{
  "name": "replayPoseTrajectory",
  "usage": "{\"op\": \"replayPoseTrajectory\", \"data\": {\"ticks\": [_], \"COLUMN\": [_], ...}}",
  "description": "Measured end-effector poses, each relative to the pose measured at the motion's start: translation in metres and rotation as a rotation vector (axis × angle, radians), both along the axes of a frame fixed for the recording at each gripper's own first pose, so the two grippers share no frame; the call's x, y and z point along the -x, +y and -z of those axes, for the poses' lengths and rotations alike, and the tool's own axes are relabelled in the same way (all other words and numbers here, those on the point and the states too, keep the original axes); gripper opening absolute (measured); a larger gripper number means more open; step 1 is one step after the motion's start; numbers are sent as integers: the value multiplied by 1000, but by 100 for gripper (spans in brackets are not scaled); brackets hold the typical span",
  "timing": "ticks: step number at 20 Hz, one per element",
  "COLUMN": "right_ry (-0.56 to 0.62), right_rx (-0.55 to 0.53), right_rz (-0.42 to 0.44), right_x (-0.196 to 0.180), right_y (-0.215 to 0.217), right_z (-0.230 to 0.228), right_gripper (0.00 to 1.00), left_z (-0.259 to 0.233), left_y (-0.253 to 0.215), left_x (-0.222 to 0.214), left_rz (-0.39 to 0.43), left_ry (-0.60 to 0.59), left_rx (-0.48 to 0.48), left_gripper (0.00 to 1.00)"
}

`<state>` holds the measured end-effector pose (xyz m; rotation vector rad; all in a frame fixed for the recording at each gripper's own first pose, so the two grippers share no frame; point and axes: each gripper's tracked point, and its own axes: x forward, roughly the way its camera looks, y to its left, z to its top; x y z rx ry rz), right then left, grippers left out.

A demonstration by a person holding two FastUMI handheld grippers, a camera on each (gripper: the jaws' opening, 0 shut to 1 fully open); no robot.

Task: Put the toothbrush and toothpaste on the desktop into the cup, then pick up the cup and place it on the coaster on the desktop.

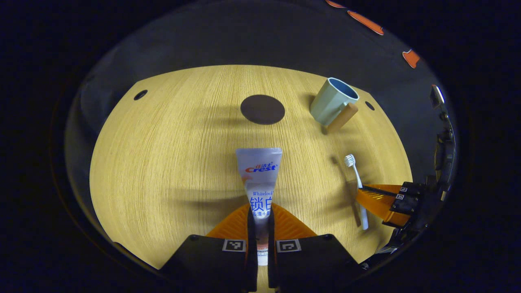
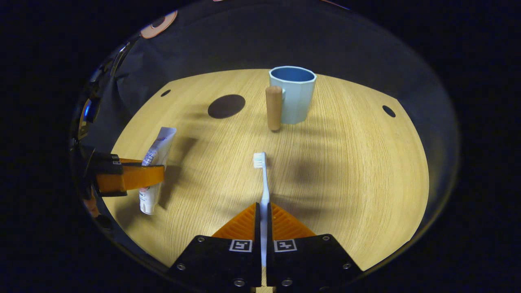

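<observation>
While the left gripper pinches the toothpaste tube, the right gripper pinches the toothbrush; both near the cup, brown coaster beside it.

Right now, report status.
Left gripper shut on toothpaste tube. Right gripper shut on toothbrush. Cup upright, empty, off coaster.

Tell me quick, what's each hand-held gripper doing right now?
Left hand-held gripper: closed on the toothpaste.
Right hand-held gripper: closed on the toothbrush.
</observation>
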<state>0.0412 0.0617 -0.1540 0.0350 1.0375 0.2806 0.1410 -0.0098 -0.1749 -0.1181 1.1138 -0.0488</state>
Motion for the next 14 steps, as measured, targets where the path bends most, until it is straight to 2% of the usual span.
{"op": "replayPoseTrajectory", "data": {"ticks": [2, 3, 6, 10, 14], "right_ry": [-68, -91, -147, -260, -393], "right_rx": [-4, -9, -46, -77, -109], "right_rz": [-5, -4, 14, 30, 48], "right_x": [-9, -13, -18, -23, -38], "right_y": [-6, -7, -12, -13, -10], "right_z": [-11, -14, -22, -33, -51], "right_gripper": [5, 5, 5, 5, 5], "left_z": [1, -19, -36, -66, -61], "left_y": [1, 17, 38, 90, 112], "left_x": [-2, 6, 7, 17, 21], "left_rz": [3, 3, 8, 6, 8], "left_ry": [-11, -30, -84, -167, -235], "left_rx": [-1, 0, -8, -23, -6], "left_gripper": [13, 13, 13, 13, 13]}}
